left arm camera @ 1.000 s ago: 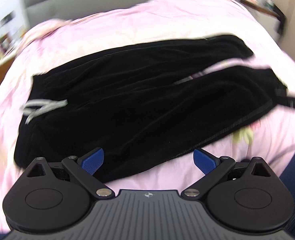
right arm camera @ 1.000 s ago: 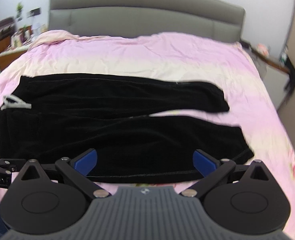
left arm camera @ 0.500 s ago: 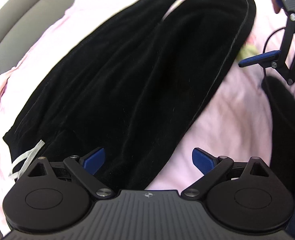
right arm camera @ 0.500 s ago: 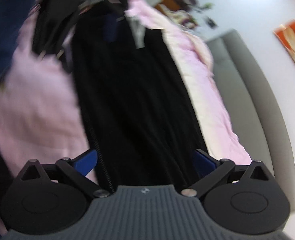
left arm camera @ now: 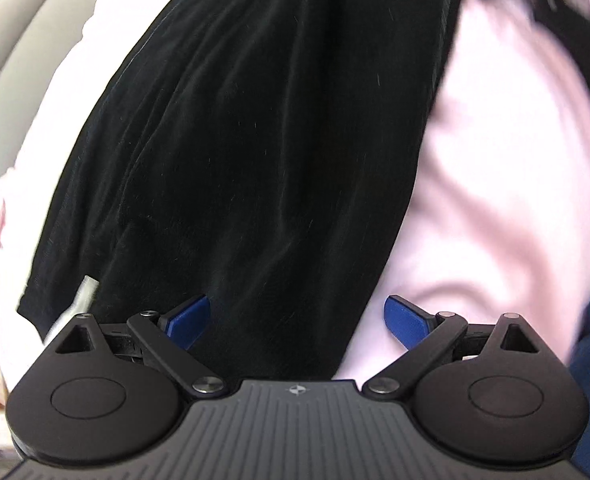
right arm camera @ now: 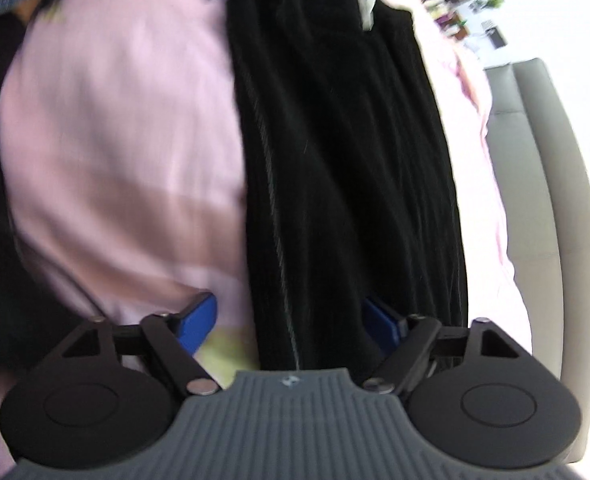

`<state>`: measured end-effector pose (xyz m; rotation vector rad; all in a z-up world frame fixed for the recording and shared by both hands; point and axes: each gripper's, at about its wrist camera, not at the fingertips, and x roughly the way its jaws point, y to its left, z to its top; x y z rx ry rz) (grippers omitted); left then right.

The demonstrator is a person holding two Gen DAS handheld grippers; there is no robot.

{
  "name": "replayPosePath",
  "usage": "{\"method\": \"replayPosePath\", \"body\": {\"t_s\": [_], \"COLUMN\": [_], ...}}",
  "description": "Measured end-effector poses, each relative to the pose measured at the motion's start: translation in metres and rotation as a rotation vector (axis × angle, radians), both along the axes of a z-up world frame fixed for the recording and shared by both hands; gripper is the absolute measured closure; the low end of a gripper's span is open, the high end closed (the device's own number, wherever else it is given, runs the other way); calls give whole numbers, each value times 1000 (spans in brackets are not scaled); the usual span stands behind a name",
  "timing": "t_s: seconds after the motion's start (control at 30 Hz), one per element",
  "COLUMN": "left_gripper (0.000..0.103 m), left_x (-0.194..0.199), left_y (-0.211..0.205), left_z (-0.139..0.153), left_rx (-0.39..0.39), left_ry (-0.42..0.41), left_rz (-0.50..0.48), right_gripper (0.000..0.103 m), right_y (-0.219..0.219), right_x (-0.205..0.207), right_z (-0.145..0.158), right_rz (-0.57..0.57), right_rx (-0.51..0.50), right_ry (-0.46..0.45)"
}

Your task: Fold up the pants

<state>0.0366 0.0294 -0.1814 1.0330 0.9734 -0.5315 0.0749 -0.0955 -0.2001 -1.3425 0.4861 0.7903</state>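
We see the black velvety pants [left arm camera: 255,152] lying lengthwise on the pink bedsheet [left arm camera: 495,208], directly ahead of both grippers. Left gripper [left arm camera: 297,316] and right gripper [right arm camera: 291,320] spread wide, apparently straddling opposite ends; blur obscures contact.
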Motion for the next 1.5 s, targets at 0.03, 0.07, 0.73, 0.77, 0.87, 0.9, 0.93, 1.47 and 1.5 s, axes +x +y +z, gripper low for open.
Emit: {"method": "replayPosePath", "body": {"t_s": [0.03,0.07,0.73,0.77,0.87,0.9,0.93,1.47,1.5], "left_gripper": [0,0,0,0,0,0,0,82,82], "left_x": [-2,-3,24,26,33,36,39,87,98], "left_y": [3,6,84,87,98,102,107,147,149], "left_z": [-5,-7,-8,-6,-6,-8,-9,98,107], "left_rx": [25,38,95,101,133,149,159,-172,-190], "left_ry": [-19,-34,-185,-200,-224,-213,-196,-272,-281], "left_rz": [-23,-41,-144,-136,-100,-80,-59,113,127], "right_gripper": [35,35,52,58,71,79,84,103,103], "right_y": [-6,-14,-115,-125,-152,-160,-168,-204,-203], "right_x": [1,0,47,46,45,45,46,63,70], "right_z": [-4,-4,10,8,0,-2,-4,70,77], "right_rz": [0,4,-223,-227,-258,-274,-292,-388,-388], "right_rx": [-25,-31,-33,-52,-86,-87,-85,117,115], "right_ry": [-6,-15,-64,-64,-55,-51,-47,-258,-272]}}
